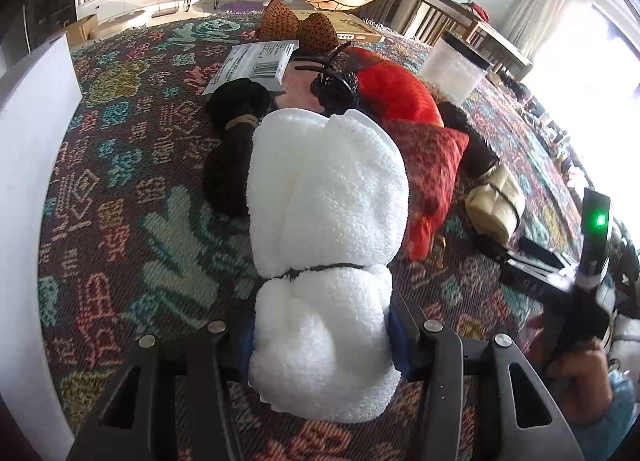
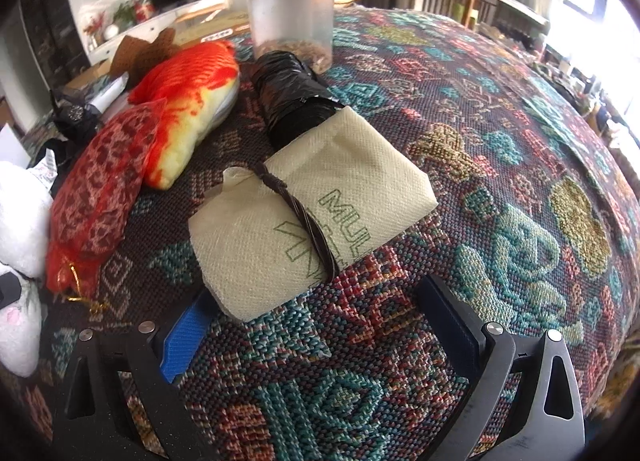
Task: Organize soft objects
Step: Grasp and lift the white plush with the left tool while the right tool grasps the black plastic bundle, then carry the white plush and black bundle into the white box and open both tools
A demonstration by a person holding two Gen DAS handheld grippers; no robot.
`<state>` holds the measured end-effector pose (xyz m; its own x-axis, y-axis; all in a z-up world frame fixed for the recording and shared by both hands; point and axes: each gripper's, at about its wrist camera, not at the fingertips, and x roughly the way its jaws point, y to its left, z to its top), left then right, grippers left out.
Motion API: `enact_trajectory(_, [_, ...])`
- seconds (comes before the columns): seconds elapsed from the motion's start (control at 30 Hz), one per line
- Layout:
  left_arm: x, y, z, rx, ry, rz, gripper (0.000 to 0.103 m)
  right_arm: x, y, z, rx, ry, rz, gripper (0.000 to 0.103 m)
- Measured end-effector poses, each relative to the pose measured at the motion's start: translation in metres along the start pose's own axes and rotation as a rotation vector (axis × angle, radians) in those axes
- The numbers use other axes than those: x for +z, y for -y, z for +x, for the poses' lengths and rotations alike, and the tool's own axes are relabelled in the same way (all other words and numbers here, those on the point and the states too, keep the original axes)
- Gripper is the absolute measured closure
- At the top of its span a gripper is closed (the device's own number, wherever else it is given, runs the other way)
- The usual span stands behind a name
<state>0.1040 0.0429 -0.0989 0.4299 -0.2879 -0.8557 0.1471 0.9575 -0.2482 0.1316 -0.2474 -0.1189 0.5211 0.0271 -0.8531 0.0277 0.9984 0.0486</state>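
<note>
My left gripper (image 1: 322, 325) is shut on a rolled white towel (image 1: 326, 201) tied with a black band, held above the patterned cloth. Behind it lie a black fabric bundle (image 1: 232, 141), a red patterned pouch (image 1: 430, 165) and an orange-red plush cushion (image 1: 394, 91). My right gripper (image 2: 316, 317) is open, low over the cloth, its fingers on either side of the near end of a folded beige non-woven bag (image 2: 304, 217) tied with a dark band. A black rolled bag (image 2: 292, 97) lies just beyond it. The red pouch (image 2: 96, 189) and plush cushion (image 2: 192, 101) lie to the left.
A clear plastic jar (image 2: 290, 9) with a black lid stands behind the black roll. A white packet with a barcode (image 1: 256, 63) and a black hair clip (image 1: 336, 81) lie at the back. A white box wall (image 1: 36, 165) stands at the left. The patterned cloth (image 2: 500, 165) covers the surface.
</note>
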Motion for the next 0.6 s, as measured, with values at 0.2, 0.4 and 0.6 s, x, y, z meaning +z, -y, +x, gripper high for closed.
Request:
enact_trajectory(0.2, [-0.028,-0.013,-0.009,0.071,0.013,0.054,0.041,-0.002,0.037,-0.050,0.090,-0.001,-0.027,0.006])
enact_trajectory(0.4, [-0.021,0.009,0.008,0.109,-0.004,0.132,0.036,0.086,0.038,-0.034,0.128,0.002,-0.019,0.006])
enact_trajectory(0.6, [-0.024,0.009,0.009,0.142,0.001,0.129,0.050,0.134,-0.012,0.045,0.102,-0.097,-0.154,0.009])
